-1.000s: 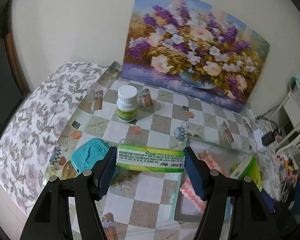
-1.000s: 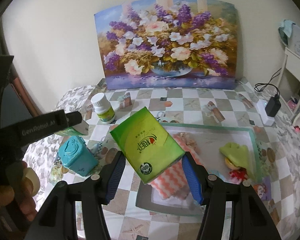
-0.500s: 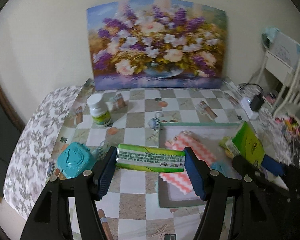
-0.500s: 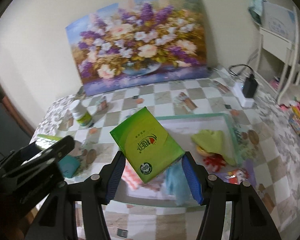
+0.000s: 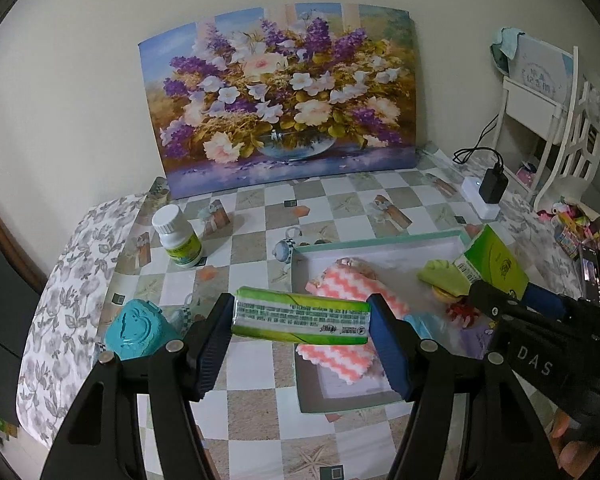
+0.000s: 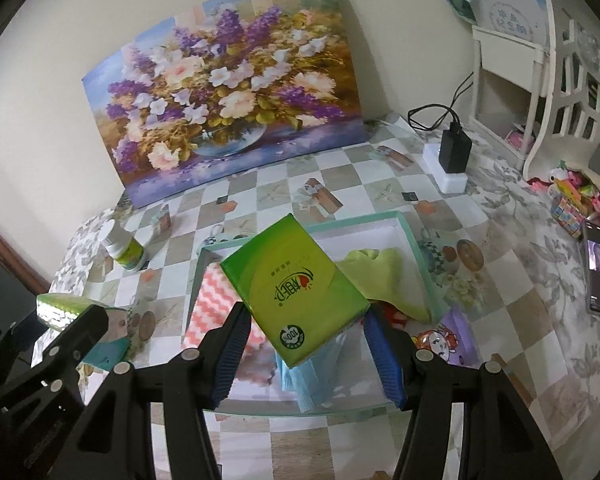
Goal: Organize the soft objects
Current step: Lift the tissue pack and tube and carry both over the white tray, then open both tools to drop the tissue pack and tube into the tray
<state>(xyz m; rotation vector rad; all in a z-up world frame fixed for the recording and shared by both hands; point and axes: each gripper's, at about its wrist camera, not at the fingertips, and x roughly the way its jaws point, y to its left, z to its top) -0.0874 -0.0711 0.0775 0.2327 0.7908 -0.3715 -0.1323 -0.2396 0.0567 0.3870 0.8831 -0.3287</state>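
Note:
My left gripper [image 5: 302, 330] is shut on a green tissue pack [image 5: 302, 317], held end to end above the table just left of the teal-rimmed tray [image 5: 376, 242]. My right gripper [image 6: 304, 338] is shut on a second green tissue pack [image 6: 294, 290], held above the tray [image 6: 416, 248]; it also shows in the left wrist view [image 5: 494, 262]. In the tray lie a pink zigzag cloth [image 5: 350, 286], a yellow-green cloth [image 6: 384, 272], a light blue cloth [image 6: 316, 376] and a small red item [image 5: 460, 312].
A white-capped pill bottle [image 5: 178, 236] and a teal container [image 5: 138, 330] stand left of the tray. A flower painting [image 5: 284, 96] leans on the back wall. A charger on a power strip [image 6: 454, 156], a phone [image 6: 598, 272] and a white rack [image 6: 540, 72] are at the right.
Both grippers have swung right over the tray while keeping their packs. The right gripper has come closer, so the tray's right half and the phone now show.

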